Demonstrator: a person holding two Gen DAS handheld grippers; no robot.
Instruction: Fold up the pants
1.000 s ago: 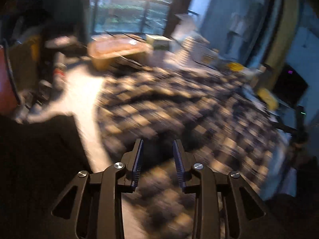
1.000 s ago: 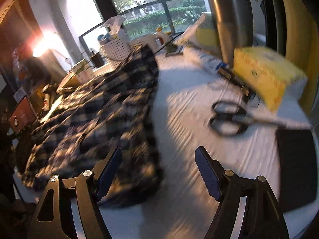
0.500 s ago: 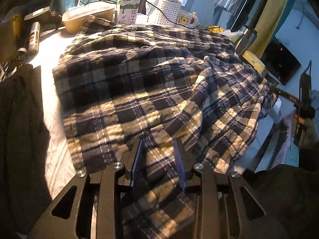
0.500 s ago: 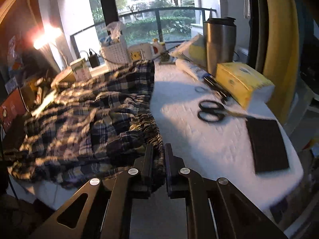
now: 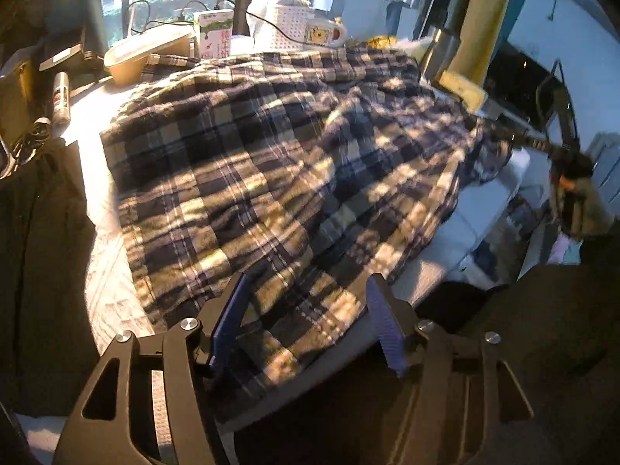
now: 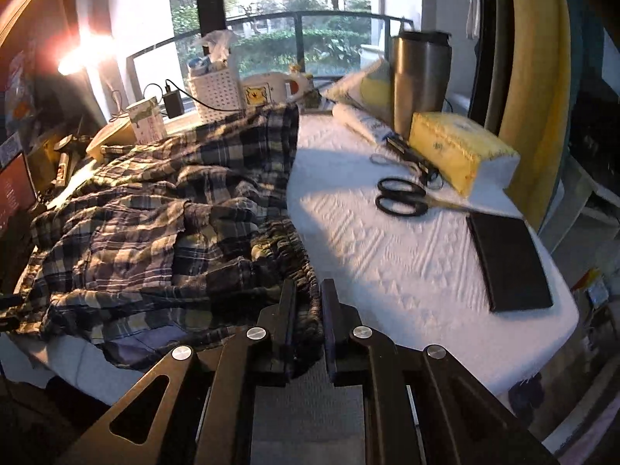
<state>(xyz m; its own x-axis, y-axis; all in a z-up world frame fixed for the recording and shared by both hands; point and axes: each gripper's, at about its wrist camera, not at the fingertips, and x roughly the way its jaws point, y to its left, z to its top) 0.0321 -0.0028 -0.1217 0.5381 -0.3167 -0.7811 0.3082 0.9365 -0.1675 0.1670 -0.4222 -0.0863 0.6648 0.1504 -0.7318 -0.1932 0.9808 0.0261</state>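
— Pants [image 6: 162,209], where are they lying?
— Spread in a rumpled plaid heap over the left part of the white surface [image 6: 391,255], with the gathered waistband at the near edge.
— And the right tool [image 6: 309,323]?
— Its jaws are nearly together, pinching that waistband between them.
— The left tool [image 5: 306,329]?
— Jaws spread wide, holding nothing; the hem end of the fabric lies between and under them.
— Anything beside the cloth?
— Black scissors [image 6: 403,202], a dark notebook [image 6: 507,261] and a yellow tissue pack [image 6: 453,151], all apart from it.
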